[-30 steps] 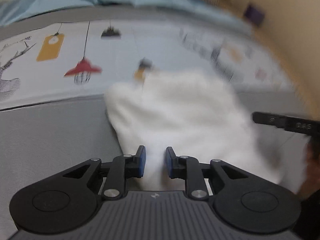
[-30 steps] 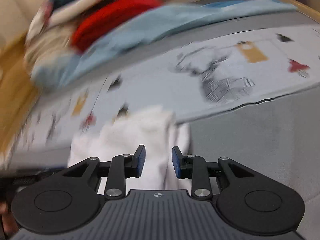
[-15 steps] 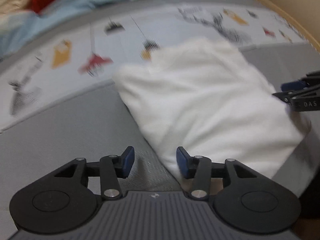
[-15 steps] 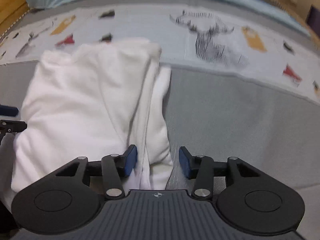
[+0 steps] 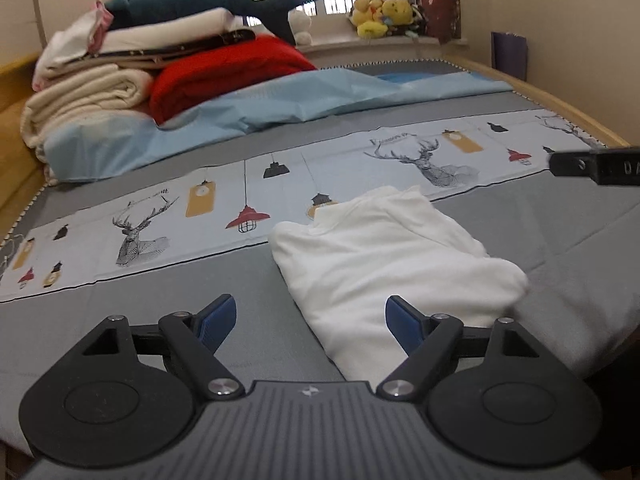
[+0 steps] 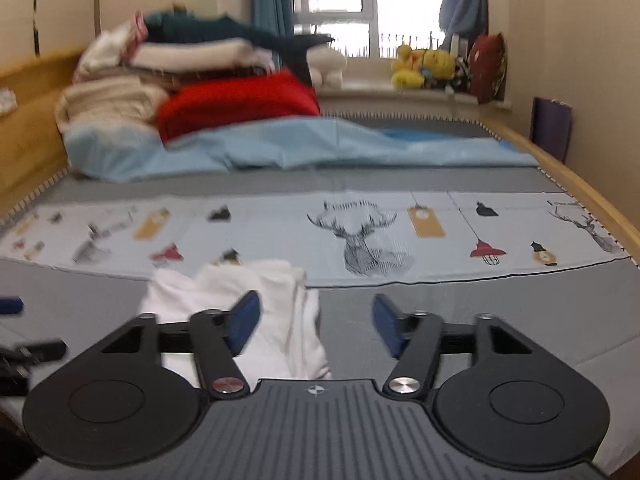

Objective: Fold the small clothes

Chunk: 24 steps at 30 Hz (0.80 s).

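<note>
I am holding the left gripper (image 5: 308, 322) and the right gripper (image 6: 316, 323) angled downward, side by side; both sets of jaws are opening wide, their blue pads pressing on nothing.

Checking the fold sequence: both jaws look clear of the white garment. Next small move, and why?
Probably back off and check the fold. The white garment lies folded on the grey bedspread; the left gripper and right gripper have jaws opening with no cloth pinched. Its right edge looks bunched, so a light tidy there may follow.

white garment (image 5: 384, 256) — folded, on bed
</note>
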Motion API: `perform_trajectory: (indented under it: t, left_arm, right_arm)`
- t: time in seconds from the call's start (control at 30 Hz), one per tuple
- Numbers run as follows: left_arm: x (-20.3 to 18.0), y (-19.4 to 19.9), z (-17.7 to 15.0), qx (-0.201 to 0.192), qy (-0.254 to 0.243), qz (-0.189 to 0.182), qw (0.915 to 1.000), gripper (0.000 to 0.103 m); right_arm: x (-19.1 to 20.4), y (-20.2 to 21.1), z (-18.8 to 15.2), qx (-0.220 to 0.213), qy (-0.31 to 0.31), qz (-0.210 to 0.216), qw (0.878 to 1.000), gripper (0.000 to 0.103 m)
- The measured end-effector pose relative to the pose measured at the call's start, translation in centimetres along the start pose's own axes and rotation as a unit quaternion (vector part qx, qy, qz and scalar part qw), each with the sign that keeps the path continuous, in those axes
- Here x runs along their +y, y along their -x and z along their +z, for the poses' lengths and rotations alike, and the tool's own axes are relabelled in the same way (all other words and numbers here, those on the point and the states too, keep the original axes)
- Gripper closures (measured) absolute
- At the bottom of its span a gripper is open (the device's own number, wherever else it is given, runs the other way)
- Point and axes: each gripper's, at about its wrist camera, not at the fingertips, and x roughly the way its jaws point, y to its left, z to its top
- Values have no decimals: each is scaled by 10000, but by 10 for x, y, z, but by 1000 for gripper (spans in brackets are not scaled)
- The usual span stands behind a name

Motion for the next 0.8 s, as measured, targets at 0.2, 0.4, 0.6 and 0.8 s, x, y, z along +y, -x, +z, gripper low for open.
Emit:
perform_trajectory:
  t: [0.2,0.4,0.6,0.8]
  left_arm:
    - [-13,-1,-22,209,454,-27,9987,17]
    - [-3,-21,-21,508,874,81,9948,17]
    - [-1,-41,-24,918,1039,-63,9903,17]
    - [-2,-47,-20,971,1229,-104,9876,17]
  right_arm:
    - [19,13,-19,18,305,-70,9995,29]
    - [29,4,-23,195,406,-120,9989,29]
    - [36,-13,-30,555,408,-128,9975,29]
    - [37,-20,-34,782,422,-107,9960,29]
